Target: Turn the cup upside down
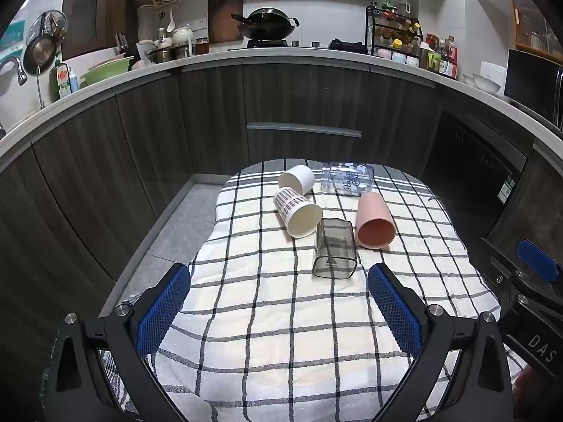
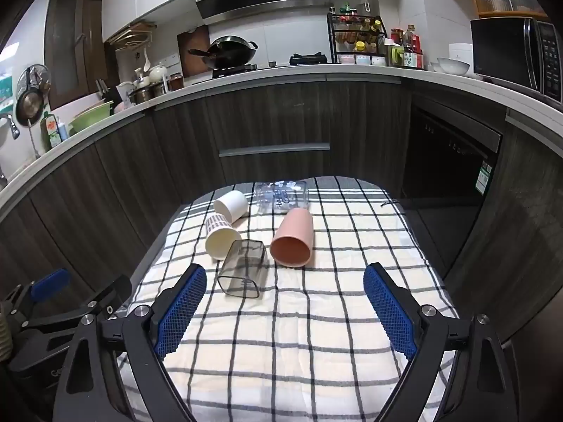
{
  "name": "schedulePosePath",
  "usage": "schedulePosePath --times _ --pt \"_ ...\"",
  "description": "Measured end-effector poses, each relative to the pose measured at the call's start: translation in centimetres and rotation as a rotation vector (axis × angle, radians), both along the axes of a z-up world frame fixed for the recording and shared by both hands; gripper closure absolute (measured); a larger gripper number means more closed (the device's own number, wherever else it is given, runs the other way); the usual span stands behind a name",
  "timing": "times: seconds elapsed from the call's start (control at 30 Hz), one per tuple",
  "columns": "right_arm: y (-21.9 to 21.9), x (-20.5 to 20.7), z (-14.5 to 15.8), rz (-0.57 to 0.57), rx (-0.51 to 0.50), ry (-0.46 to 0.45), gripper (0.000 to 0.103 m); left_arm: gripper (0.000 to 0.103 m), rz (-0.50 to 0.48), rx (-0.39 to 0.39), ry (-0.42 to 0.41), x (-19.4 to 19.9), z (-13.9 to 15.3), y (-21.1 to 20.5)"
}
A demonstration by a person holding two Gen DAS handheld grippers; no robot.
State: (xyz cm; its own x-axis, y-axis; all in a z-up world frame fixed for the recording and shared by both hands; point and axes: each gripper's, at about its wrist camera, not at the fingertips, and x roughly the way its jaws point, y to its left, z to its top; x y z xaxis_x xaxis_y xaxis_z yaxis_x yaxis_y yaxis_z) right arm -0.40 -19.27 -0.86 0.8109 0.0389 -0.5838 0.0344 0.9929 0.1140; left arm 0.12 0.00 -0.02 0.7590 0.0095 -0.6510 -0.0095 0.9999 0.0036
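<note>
left gripper wide open, empty | right gripper same | five cups (all on their sides) on cloth

Both tools look the same: matte black angular frames with triangular cutouts, round silver screw heads at the joints, and blue mesh-textured pads lining the fingers. Left tool, right tool. White "DAS" lettering shows on the right one's body.

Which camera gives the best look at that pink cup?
The right wrist view: the pink cup lies near centre, its open mouth facing the camera. The left wrist view shows the same cup on its side, further right.
</note>
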Motion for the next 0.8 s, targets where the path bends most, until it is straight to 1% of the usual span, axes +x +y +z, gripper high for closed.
schedulePosePath --times 0.2,0.23,0.43,0.5,0.8 --pt "0.0 0.0 0.0 -0.001 -0.002 0.003 0.012 0.0 0.001 0.009 -0.006 0.5 -0.1 -0.2" --pt "0.0 0.0 0.0 -0.002 -0.001 0.003 0.012 0.0 0.0 -0.001 -0.014 -0.3 0.1 -0.3" --pt "0.1 0.1 -0.1 -0.002 0.001 0.006 0.012 0.0 0.007 0.002 -0.014 -0.1 0.2 -0.5" --pt "-0.1 -0.1 0.0 -0.002 0.002 0.008 0.012 0.0 0.001 0.002 -0.022 -0.7 0.6 0.3" --pt "-0.1 0.3 -0.2 -0.002 0.005 0.01 0.012 0.0 0.006 0.006 -0.029 -0.9 0.7 0.5"
